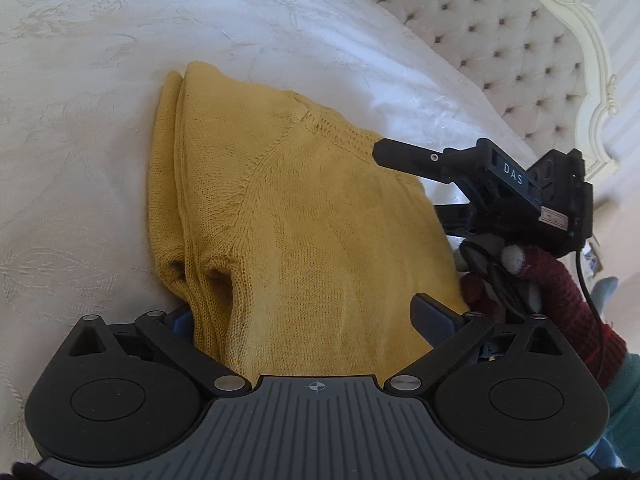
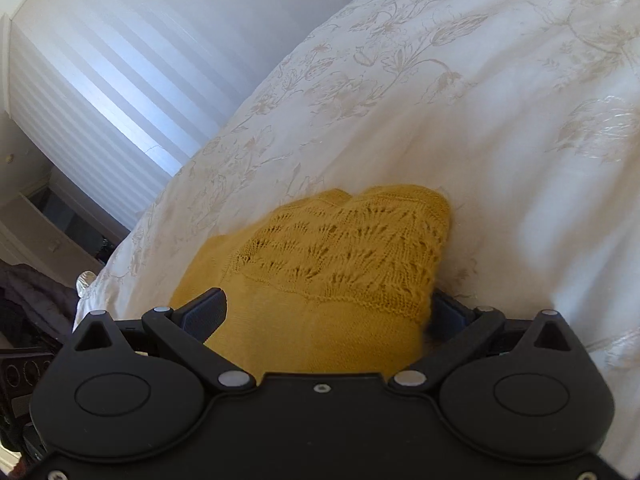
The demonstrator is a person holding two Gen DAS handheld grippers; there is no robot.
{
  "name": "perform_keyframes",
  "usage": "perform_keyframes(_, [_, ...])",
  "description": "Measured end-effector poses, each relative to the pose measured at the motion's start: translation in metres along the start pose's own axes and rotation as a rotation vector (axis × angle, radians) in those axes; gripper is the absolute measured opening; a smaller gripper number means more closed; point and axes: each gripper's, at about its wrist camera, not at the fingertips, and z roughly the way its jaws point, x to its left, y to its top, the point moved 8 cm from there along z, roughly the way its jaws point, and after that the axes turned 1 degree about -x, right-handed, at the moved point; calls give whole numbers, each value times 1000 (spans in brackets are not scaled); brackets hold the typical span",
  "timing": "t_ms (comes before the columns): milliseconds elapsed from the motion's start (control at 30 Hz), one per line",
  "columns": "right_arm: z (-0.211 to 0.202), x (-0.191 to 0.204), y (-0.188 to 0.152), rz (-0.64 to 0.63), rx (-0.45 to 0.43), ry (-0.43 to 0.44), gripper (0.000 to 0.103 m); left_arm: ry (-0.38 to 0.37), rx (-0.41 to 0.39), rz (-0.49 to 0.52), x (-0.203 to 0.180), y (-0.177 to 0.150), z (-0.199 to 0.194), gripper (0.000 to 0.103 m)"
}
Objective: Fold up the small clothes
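Note:
A mustard yellow knit sweater [image 1: 304,208] lies folded on a white embroidered bedspread [image 1: 80,120]. My left gripper [image 1: 308,316] is open wide at its near edge. The cloth lies between the fingers and covers part of the left finger [image 1: 182,320]. At the sweater's right side my right gripper [image 1: 412,184] reaches in, held by a hand in a dark red knit glove [image 1: 560,280]. In the right wrist view the lace-patterned part of the sweater [image 2: 340,248] fills the gap of my open right gripper [image 2: 326,314]. Whether either gripper presses the cloth is unclear.
A tufted cream headboard [image 1: 500,40] with a carved frame rises past the bed's far right. In the right wrist view the bedspread [image 2: 480,120] stretches away, its edge dropping toward a striped wall [image 2: 100,80] and an open drawer [image 2: 52,224].

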Motion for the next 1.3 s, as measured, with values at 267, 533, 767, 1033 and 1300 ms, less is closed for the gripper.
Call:
perform_keyframes(267, [-2,-1,-3,44,19,118,103,-67,28,-17,-7,-8,-6,99])
perform_keyframes(533, [-14,5,-15,46,18,-28,41,-138,66,-126,1,-13,-4,15])
perform_keyframes(767, [-67,35,-14,31,-81,-99,37,-229,73,-106,-42,-23,-25,14])
perform_keyframes(1033, [-144,32,-58,82,-7,-224,39,-282,213,-31,-98,-91,-31,15])
perform_keyframes(1300, [-182,-8,-105,64,-60,-438,63,-38,249,26,-79,-127,-31,23])
